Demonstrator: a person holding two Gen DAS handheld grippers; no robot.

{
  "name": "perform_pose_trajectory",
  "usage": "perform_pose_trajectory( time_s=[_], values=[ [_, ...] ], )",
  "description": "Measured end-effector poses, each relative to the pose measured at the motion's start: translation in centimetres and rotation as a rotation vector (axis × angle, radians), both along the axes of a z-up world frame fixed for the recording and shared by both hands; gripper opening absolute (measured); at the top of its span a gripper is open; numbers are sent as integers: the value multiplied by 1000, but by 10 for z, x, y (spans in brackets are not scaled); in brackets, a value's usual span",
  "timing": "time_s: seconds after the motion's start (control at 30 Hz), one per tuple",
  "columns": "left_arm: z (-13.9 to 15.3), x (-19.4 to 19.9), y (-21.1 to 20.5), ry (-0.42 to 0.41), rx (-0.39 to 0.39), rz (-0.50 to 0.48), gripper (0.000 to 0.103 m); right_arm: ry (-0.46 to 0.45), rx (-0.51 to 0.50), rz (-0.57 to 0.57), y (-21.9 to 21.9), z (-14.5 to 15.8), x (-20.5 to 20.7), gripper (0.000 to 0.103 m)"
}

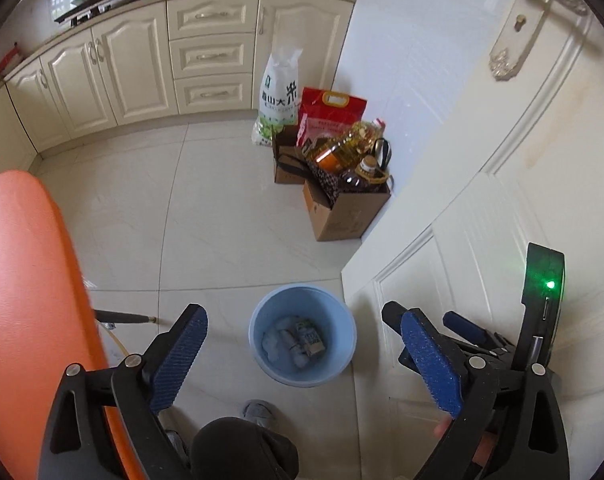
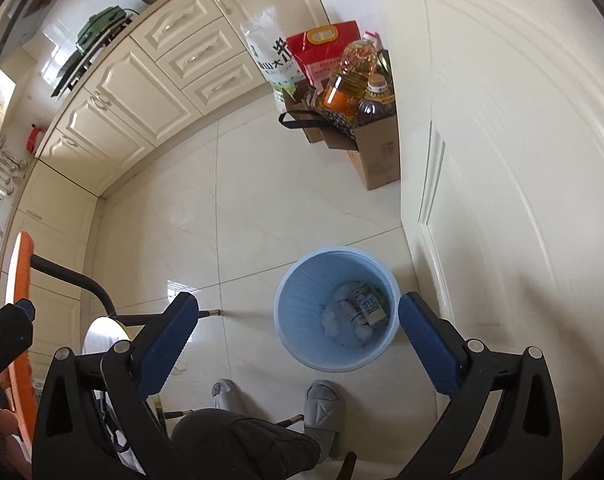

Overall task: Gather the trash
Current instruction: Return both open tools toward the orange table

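Note:
A light blue bin (image 1: pixel 341 344) (image 2: pixel 302 320) stands on the tiled floor beside the door. It holds crumpled white tissues (image 1: pixel 276 340) (image 2: pixel 333 320) and a small printed carton (image 1: pixel 309 338) (image 2: pixel 367 306). My left gripper (image 1: pixel 302 314) hovers above the bin, open, with nothing between its blue pads (image 1: pixel 178 360). My right gripper (image 2: pixel 298 300) hangs over the bin too, open and empty, its right pad (image 2: pixel 429 344) just off the bin's rim. Part of the right gripper's body (image 1: pixel 541 280), with a green light, shows at the right edge of the left wrist view.
An orange surface (image 1: pixel 26 300) (image 2: pixel 22 280) on black metal legs (image 2: pixel 82 280) stands to the left. A white door (image 1: pixel 501 200) (image 2: pixel 521 200) lies close on the right. Cardboard boxes (image 1: pixel 341 212) with oil bottles and rice bags (image 1: pixel 280 100) stand by the cabinets (image 1: pixel 122 72). A person's grey slippers (image 2: pixel 325 404) are just below the bin.

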State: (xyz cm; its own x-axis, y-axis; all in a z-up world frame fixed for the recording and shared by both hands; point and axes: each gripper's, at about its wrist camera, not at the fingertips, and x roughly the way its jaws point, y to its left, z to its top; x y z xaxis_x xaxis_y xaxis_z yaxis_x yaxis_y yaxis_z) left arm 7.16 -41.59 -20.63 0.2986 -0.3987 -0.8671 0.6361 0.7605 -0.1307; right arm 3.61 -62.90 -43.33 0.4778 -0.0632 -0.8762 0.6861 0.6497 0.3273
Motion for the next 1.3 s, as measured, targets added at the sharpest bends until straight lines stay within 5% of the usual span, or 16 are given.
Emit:
perform_pose_trajectory(
  time_s=[0.2,0.53,0.93,1.3],
  values=[
    [61,-44,65,-156,-99,32,99,-117,-81,13,36,79,-9,103],
    [136,-118,241,-393,-209,239,102,-332,-221,189,148,207,6,103],
    [161,-237,390,-602,-190,518,102,-514,-343,453,304,302,27,103],
    [153,-326,409,-653,-125,684,102,-633,-425,638,423,343,25,103]
  ],
)
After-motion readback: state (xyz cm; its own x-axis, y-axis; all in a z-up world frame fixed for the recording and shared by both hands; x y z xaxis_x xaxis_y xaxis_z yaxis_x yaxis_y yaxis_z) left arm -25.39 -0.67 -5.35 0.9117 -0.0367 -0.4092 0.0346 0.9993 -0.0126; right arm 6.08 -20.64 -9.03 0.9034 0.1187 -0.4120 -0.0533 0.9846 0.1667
